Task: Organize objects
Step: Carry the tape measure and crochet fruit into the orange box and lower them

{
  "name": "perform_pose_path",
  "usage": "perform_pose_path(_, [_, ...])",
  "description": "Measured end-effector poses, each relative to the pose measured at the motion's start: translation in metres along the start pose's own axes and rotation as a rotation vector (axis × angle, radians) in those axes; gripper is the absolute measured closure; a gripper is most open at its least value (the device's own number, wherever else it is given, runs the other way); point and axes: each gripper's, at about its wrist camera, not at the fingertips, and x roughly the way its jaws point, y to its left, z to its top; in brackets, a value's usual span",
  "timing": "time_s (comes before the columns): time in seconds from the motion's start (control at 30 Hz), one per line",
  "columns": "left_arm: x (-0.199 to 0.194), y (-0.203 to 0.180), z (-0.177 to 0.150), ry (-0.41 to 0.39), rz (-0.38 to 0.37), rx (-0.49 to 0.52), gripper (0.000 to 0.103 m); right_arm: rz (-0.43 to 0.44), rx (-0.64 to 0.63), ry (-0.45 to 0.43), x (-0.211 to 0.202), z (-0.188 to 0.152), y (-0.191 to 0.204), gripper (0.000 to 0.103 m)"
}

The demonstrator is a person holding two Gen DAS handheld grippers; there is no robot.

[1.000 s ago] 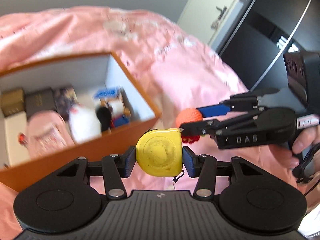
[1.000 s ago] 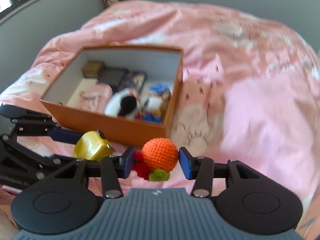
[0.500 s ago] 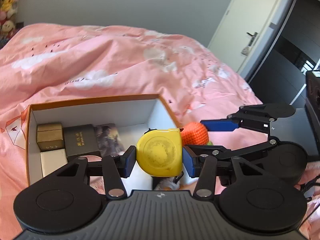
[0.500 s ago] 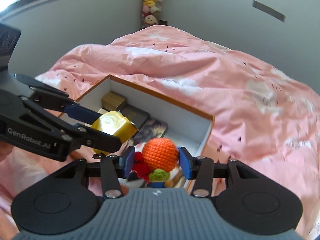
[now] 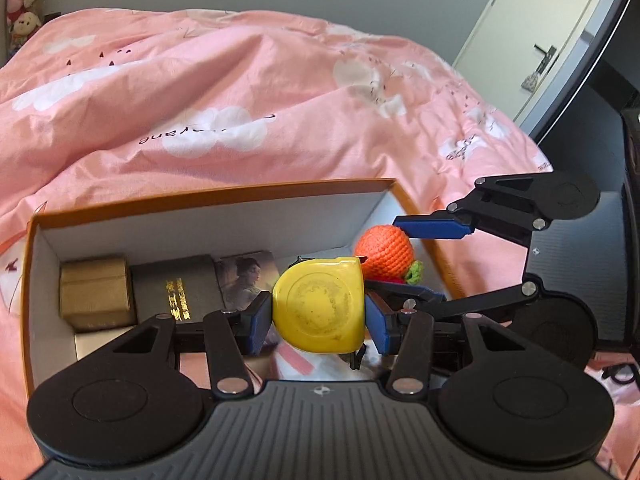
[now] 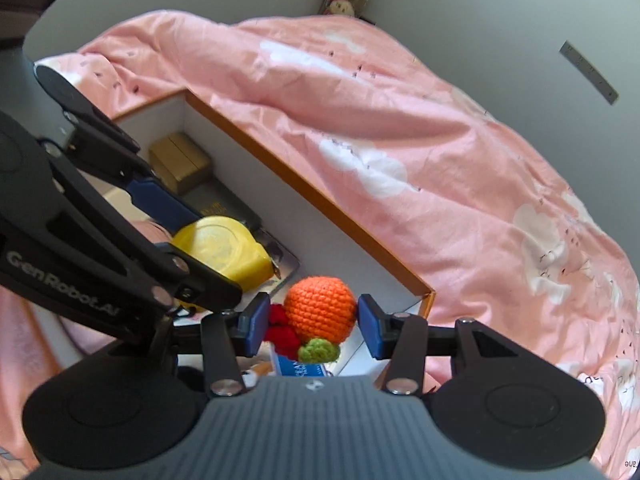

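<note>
Over orange box (image 5: 208, 194), "GenRobot.AI" left gripper (image 6: 192, 256) jaws clamp yellow tape measure (image 5: 320, 306), right gripper (image 6: 310, 326) jaws clamp crochet orange (image 6: 320, 308).

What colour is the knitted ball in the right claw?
Orange, with red and green bits beneath; the crocheted ball shows best in the right wrist view.

A box (image 5: 224, 196) is placed on a bed cover (image 5: 240, 92), and in it a small case (image 5: 95, 298), a flat case (image 5: 176, 292) and a card (image 5: 246, 280) are laid side by side along the far wall. Above the box, a tape measure (image 5: 319, 306) is held by the left gripper (image 5: 319, 322). Just to its right, a knitted ball (image 5: 383, 253) is held by the right gripper (image 6: 310, 326).
</note>
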Motion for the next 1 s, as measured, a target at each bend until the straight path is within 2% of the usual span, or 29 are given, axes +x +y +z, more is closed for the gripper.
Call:
perform_pose_path(0.27, [0.032, 0.009, 0.013, 0.067, 0.006, 0.034, 0.046, 0.039, -0.064, 0.074, 0.042, 0.001, -0.008, 0.053])
perform_pose_path(0.43, [0.047, 0.014, 0.017, 0.097, -0.011, 0.015, 0.047, 0.034, -0.102, 0.095, 0.061, 0.002, -0.007, 0.053])
perform_pose_path(0.57, [0.058, 0.015, 0.019, 0.123, -0.014, 0.034, 0.046, -0.009, -0.163, 0.122, 0.074, -0.003, -0.004, 0.053])
perform_pose_path(0.7, [0.068, 0.012, 0.02, 0.145, -0.015, 0.053, 0.046, -0.031, -0.223, 0.117, 0.076, -0.008, -0.002, 0.052])
perform_pose_path(0.83, [0.078, 0.006, 0.021, 0.173, -0.009, 0.096, 0.046, -0.058, -0.268, 0.097, 0.07, -0.01, 0.001, 0.043])
perform_pose_path(1.0, [0.088, -0.001, 0.022, 0.207, -0.003, 0.117, 0.046, -0.077, -0.286, 0.09, 0.063, -0.012, -0.004, 0.043])
